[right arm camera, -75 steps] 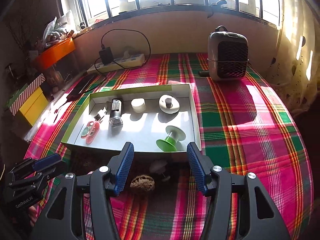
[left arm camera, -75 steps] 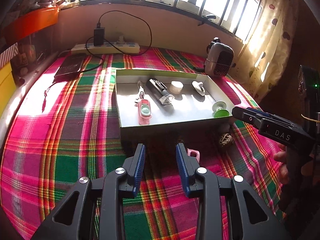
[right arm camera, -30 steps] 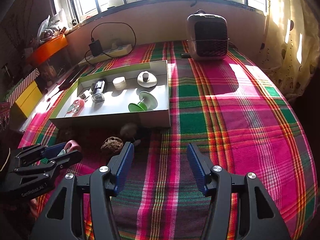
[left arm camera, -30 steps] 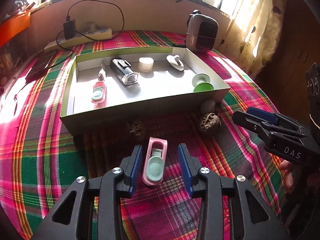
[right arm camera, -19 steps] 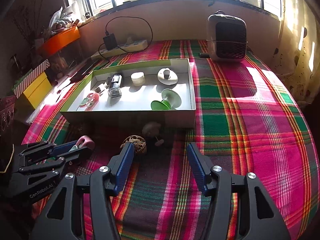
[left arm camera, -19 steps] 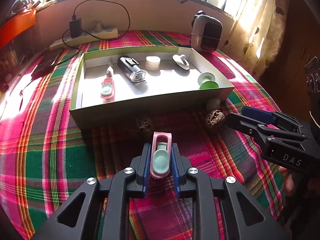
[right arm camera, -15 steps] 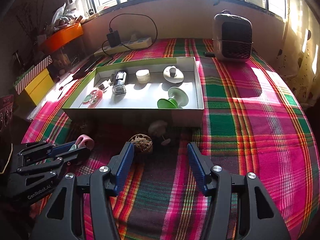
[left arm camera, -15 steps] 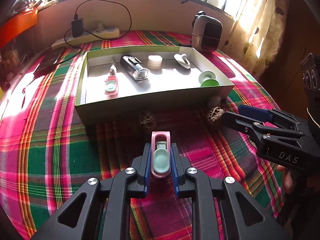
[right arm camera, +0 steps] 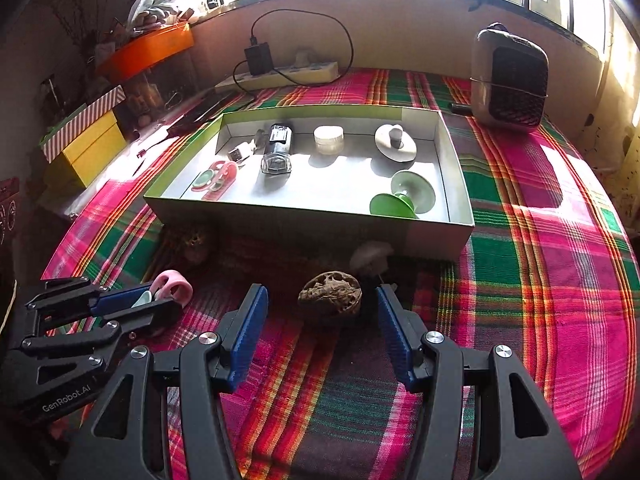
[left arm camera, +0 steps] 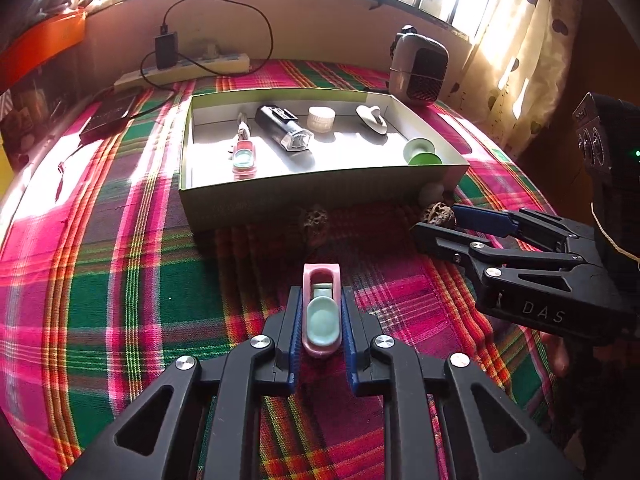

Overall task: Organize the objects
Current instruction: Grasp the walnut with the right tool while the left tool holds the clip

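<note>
We see L gripper (left arm camera: 321,316) w/ both blue pads clamped on the pink clip (left arm camera: 321,312), which has a mint-green insert; its far end sticks out ahead of the fingertips. From R wrist view the same clip (right arm camera: 173,286) sits pinched at L tongs' tip, down-left of R gripper.

R gripper (right arm camera: 318,320) stands wide apart, nothing betw. pads. The brown walnut-like shell (right arm camera: 331,294) lies on the plaid cloth (right arm camera: 540,280) just ahead of it, betw. the two fingertips' line but touching neither. A pale knob-shaped item (right arm camera: 370,258) sits just beyond the shell, against the box's near wall. A second dark shell (left arm camera: 316,216) lies straight ahead of L tongs, close to that wall.

Tray box (left arm camera: 320,196) sits further ahead of both tongs. Inside, L to R: a second pink clip (left arm camera: 244,158), black-and-clear device (left arm camera: 284,126), white round jar (left arm camera: 321,118), white disc w/ knob (left arm camera: 372,118), green spool (left arm camera: 420,152) at near-R corner.

Beyond box: heater (right arm camera: 508,80) far R, power strip (right arm camera: 276,74) far L.
</note>
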Tool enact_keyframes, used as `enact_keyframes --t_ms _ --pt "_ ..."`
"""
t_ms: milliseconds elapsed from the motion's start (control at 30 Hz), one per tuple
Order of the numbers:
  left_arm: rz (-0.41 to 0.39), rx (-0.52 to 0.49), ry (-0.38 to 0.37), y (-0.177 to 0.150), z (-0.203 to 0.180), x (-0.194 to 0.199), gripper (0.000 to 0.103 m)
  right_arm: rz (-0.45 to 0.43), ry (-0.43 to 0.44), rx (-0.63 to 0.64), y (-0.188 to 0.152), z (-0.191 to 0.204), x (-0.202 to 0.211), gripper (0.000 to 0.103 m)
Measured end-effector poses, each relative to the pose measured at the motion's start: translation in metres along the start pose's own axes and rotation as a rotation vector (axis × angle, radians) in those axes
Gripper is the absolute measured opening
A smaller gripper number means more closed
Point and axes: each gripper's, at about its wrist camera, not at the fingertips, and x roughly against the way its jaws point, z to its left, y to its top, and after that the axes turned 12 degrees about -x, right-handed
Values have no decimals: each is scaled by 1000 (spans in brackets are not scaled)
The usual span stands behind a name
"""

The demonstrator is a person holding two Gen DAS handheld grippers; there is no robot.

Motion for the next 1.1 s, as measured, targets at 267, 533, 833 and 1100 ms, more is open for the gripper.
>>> enact_keyframes --t_ms 267,533,833,1100 --pt "-3 24 4 -4 7 2 16 33 52 11 -2 6 -6 56" --pt "-8 37 -3 -3 11 1 16 31 56 17 -2 10 -8 56" --pt "-9 38 1 -1 12 -1 16 19 33 -13 3 6 -12 45" --pt "-10 34 4 -1 12 -1 16 13 13 -28 4 3 -11 33"
